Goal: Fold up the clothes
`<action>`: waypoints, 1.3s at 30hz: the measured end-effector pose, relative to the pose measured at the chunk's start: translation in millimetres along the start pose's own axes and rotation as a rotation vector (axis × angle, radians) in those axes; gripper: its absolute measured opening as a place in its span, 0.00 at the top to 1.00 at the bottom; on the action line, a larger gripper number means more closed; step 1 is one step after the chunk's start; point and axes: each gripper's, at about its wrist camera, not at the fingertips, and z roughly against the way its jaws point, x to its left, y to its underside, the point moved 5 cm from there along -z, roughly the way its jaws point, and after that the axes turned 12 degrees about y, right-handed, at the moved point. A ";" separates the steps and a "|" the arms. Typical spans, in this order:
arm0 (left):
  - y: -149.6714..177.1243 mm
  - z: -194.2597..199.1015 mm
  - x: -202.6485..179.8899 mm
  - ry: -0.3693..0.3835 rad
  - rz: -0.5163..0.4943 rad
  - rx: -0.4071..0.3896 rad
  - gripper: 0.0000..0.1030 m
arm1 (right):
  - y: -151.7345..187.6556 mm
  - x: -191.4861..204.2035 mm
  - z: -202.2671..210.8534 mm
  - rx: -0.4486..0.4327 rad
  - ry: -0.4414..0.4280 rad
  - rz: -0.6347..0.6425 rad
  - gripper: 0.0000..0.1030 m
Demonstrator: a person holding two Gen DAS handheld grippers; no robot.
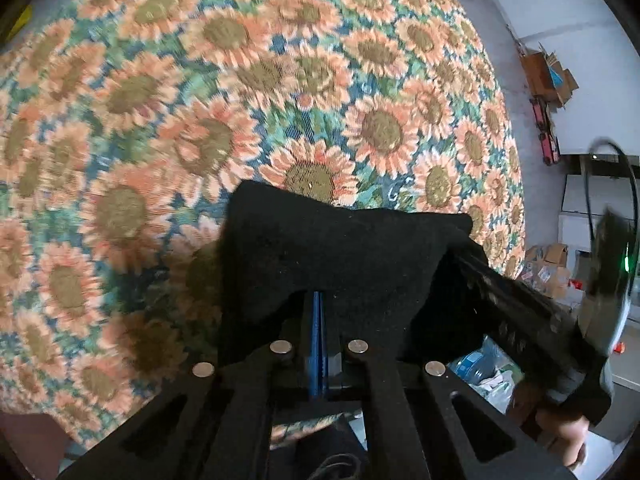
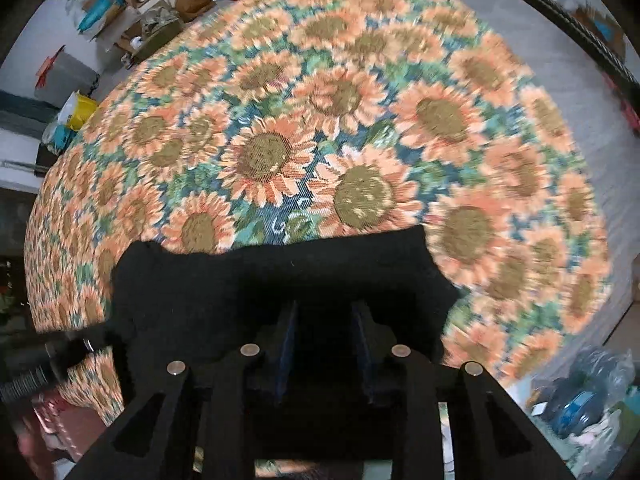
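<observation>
A black garment (image 1: 340,252) hangs over my left gripper (image 1: 319,300), whose blue pads are pressed together on the cloth. The garment is held above a table covered with a sunflower-print cloth (image 1: 200,100). My right gripper shows at the right of the left wrist view (image 1: 520,300), gripping the same garment's edge. In the right wrist view the black garment (image 2: 280,280) drapes across my right gripper (image 2: 326,312). Its two blue pads stand apart with dark cloth between them. The fingertips are hidden by the cloth in both views.
The sunflower cloth (image 2: 360,120) fills most of both views. Cardboard boxes (image 2: 132,4) and clutter stand beyond the table's far left edge. A blue bottle and bags (image 2: 584,404) lie on the floor at lower right. A red tool (image 1: 544,132) lies against the wall.
</observation>
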 end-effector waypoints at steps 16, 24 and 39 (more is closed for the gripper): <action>3.9 -16.3 36.4 -0.020 0.064 0.053 0.99 | 46.2 60.5 -5.5 0.038 -0.021 0.159 0.65; 26.0 -40.9 63.4 -0.092 0.056 0.091 0.99 | 70.1 51.3 -40.4 0.109 0.037 0.084 0.63; 53.3 -25.7 103.7 0.156 0.122 0.046 0.99 | 74.1 56.5 -16.3 0.124 0.040 0.038 0.59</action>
